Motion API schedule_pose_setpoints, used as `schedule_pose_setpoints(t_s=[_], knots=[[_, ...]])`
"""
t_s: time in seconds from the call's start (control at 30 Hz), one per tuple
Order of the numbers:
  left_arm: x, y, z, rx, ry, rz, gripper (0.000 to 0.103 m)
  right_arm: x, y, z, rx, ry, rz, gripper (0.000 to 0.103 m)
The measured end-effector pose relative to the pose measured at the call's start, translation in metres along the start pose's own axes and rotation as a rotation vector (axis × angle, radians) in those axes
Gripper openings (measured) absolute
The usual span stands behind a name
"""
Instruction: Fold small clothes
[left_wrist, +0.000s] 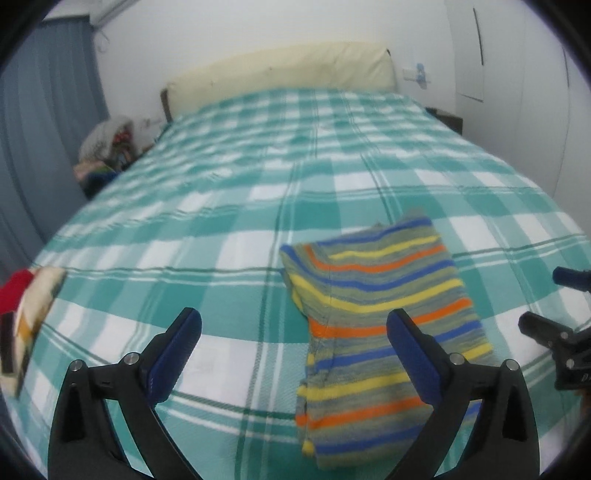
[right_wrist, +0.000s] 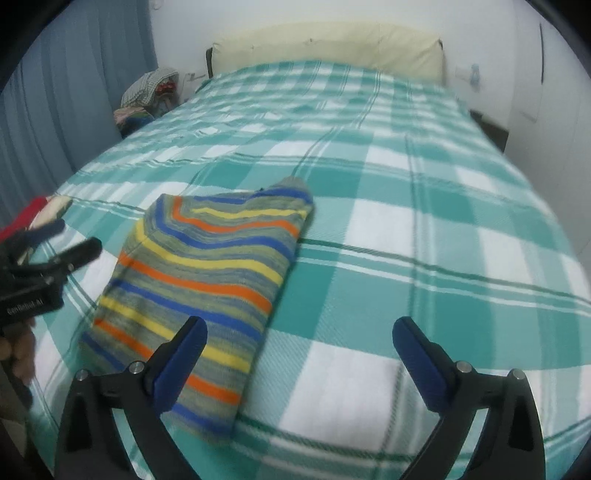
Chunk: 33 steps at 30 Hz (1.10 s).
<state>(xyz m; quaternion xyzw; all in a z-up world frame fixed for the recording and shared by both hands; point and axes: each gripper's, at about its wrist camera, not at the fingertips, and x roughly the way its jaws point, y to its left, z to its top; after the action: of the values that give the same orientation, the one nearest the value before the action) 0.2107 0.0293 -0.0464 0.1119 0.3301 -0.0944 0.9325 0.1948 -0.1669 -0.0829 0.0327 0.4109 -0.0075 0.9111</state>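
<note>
While the striped garment (left_wrist: 384, 317) is lying folded on the near part of the bed (left_wrist: 229, 206), both tools are hanging above it with nothing in them — the left gripper (left_wrist: 294, 328) is standing released, its blue pads spread wide over the cloth's left edge, and the right gripper (right_wrist: 300, 338) is likewise standing wide apart, empty, over the cloth's right edge and the bare checked cover beside it. Judging from this, a fold is looking finished and the release is the step in hand; doing it well is meaning lifting straight clear so no pad is catching a layer and dragging the stack open, then checking that the edges are sitting square. The far corner is poking up slightly — a light press there is probably helping.

Counting from large to small: one bed with one cream headboard (left_wrist: 284, 70), one blue curtain (left_wrist: 40, 122), one heap of clothes (left_wrist: 107, 147) beside the bed's far left side, one striped folded garment, one red-and-cream cloth (left_wrist: 27, 310) at the bed's left edge, two grippers.
</note>
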Motion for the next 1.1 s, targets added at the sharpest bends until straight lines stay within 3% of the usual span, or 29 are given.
schedule_pose_setpoints(t_s=[0.3, 0.4, 0.53, 0.67, 0.7, 0.87, 1.1], knots=[[-0.060, -0.013, -0.010, 0.003, -0.065, 0.049, 0.102, -0.064, 0.014, -0.011, -0.054, -0.150, -0.021, 0.100], [-0.080, -0.016, -0.016, -0.011, -0.065, 0.103, 0.102, -0.089, 0.021, -0.015, -0.066, -0.207, -0.020, 0.103], [-0.106, -0.018, -0.031, -0.019, -0.044, 0.125, 0.102, -0.112, 0.036, -0.027, -0.118, -0.196, -0.035, 0.103], [-0.131, -0.005, -0.051, -0.104, 0.068, -0.001, 0.102, -0.134, 0.044, -0.042, -0.059, -0.125, -0.050, 0.103], [-0.136, -0.002, -0.054, -0.119, 0.079, -0.002, 0.102, -0.139, 0.048, -0.047, -0.054, -0.105, -0.043, 0.103], [-0.169, 0.003, -0.067, -0.140, 0.069, 0.054, 0.103, -0.170, 0.079, -0.067, -0.088, -0.080, -0.063, 0.103], [-0.197, 0.006, -0.074, -0.155, 0.058, 0.047, 0.103, -0.204, 0.092, -0.072, -0.064, -0.094, -0.061, 0.103]])
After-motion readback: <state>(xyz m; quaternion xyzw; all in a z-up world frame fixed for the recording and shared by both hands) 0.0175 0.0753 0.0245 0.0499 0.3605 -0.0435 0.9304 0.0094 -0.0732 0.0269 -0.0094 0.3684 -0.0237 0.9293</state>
